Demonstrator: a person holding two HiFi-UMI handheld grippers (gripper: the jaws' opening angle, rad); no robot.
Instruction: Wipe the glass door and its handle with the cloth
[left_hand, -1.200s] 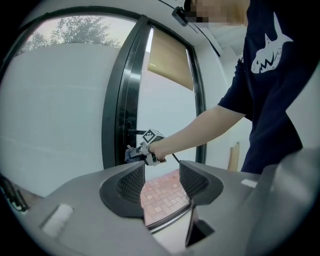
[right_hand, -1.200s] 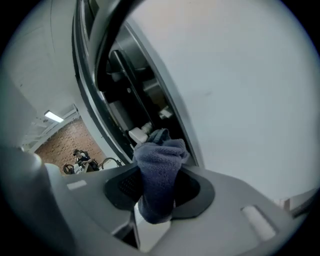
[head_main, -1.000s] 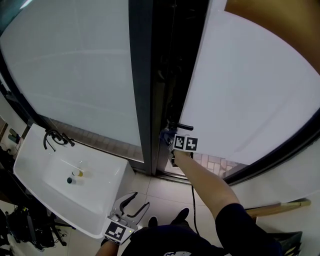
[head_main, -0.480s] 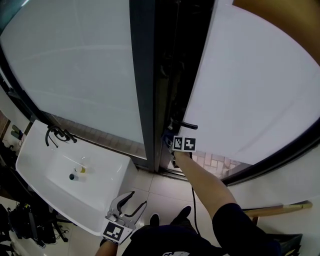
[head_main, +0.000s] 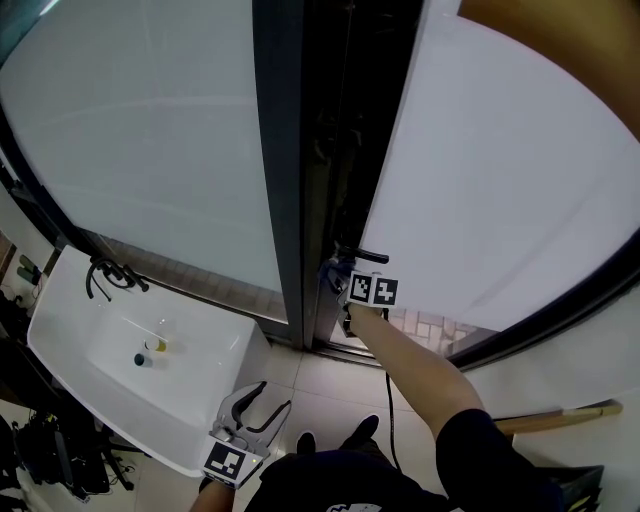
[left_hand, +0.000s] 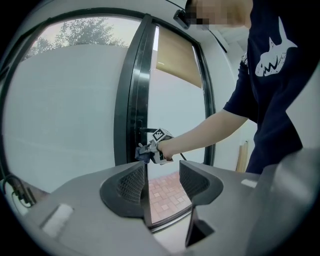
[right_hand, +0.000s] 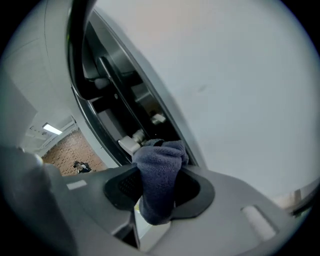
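Your right gripper (right_hand: 159, 186) squeezes the blue cloth (right_hand: 161, 167) at the edge of the glass door (head_main: 500, 180), just under the handle (head_main: 362, 256). The cloth could catch on the white latch piece (right_hand: 129, 144) and pull out, so go slow. The dark frame (head_main: 285, 180) crowds that side. Your left gripper (left_hand: 162, 181) hangs open and empty near the sink (head_main: 215, 332).

Grey-blue cloth (right_hand: 159, 175), black handle (head_main: 362, 256), white sink (head_main: 190, 395)

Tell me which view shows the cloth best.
The right gripper view: the blue cloth fills the middle, clamped in the right hand-held gripper. The head view and left gripper view show only a small blue scrap by the door handle.
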